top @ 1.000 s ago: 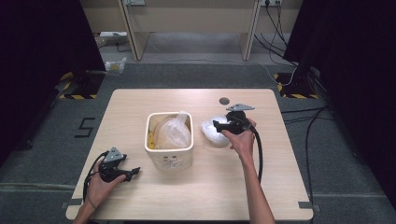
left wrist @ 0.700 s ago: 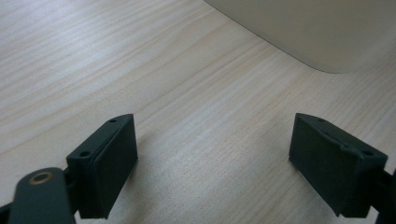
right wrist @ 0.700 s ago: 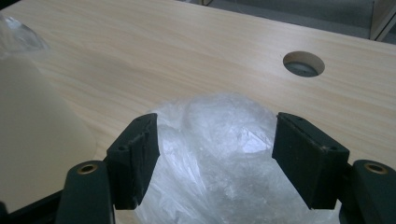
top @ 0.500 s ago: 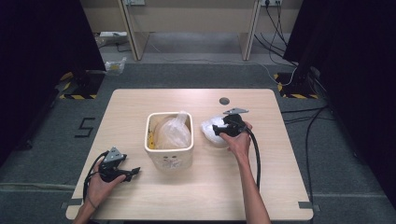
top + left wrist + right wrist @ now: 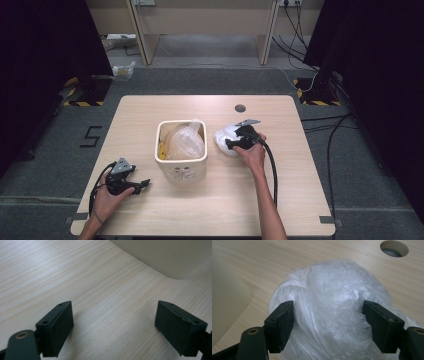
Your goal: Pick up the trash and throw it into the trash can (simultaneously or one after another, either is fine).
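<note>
Pale wooden desk (image 5: 150,110), smooth, with a round hole near the far edge. Cream bin (image 5: 181,150), square with soft corners, already stuffed with one crinkly clear bag. Second plastic bag (image 5: 332,302), white, puffy and wrinkled, lying just right of the bin, not yet lifted. Right tongs (image 5: 328,322) wide apart around the bag, maybe brushing it, not squeezing. Left tongs (image 5: 113,327) wide apart, holding nothing, low over bare wood. Grabbing and moving probably left to do.

Pale wood-grain counter (image 5: 300,200), cream bin (image 5: 181,167) lined with clear plastic, crumpled translucent white bag (image 5: 332,312), black jaws, dark grey floor (image 5: 45,165).
</note>
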`<state>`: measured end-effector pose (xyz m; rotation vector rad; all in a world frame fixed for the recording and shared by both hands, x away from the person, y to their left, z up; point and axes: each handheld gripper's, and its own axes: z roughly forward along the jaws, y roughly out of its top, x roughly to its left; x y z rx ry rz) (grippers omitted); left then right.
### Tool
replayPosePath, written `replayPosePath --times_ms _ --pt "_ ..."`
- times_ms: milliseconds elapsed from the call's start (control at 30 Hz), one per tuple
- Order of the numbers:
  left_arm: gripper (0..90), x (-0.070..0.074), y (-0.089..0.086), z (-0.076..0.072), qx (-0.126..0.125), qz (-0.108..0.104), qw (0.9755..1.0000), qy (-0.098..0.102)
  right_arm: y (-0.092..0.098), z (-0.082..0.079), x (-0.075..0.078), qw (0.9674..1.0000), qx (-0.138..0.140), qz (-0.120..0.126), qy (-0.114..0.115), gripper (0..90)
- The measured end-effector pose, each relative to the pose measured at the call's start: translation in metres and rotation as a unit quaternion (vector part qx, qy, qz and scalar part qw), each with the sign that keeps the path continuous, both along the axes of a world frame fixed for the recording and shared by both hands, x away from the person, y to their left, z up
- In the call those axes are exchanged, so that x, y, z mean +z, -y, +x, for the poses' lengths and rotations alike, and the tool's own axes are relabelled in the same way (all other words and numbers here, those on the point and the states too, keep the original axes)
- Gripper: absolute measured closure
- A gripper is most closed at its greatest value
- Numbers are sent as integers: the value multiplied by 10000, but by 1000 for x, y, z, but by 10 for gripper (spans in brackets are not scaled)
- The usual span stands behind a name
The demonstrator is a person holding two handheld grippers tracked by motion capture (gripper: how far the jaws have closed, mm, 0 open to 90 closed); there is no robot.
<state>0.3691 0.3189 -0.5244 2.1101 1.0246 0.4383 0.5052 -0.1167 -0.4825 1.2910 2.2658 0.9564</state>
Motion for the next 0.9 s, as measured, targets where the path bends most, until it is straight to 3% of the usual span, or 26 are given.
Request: replayPosePath --times_ms 67,200,433,467,533,667,767,900 --pt "143 0 0 0 0 -1 10000 0 -1 0 -3 10000 15 11 -36 305" --pt "143 0 0 0 7 -9 10000 2 6 1 -9 9993 -17 329 -175 392" --pt "143 0 0 0 6 -9 10000 1 3 -2 -6 9997 4 200 -122 525" --pt "143 0 0 0 7 -10 10000 1 2 -4 -4 9998 37 176 -42 581" --pt "143 0 0 0 6 -11 10000 1 3 -5 -3 9996 42 263 -35 621" --pt "143 0 0 0 18 -30 10000 8 7 -8 2 9986 80 512 -42 663" --pt "143 0 0 0 16 -29 10000 7 8 -10 7 9987 104 506 33 669" --pt "143 0 0 0 12 -22 10000 3 11 -15 23 9975 102 672 189 671"
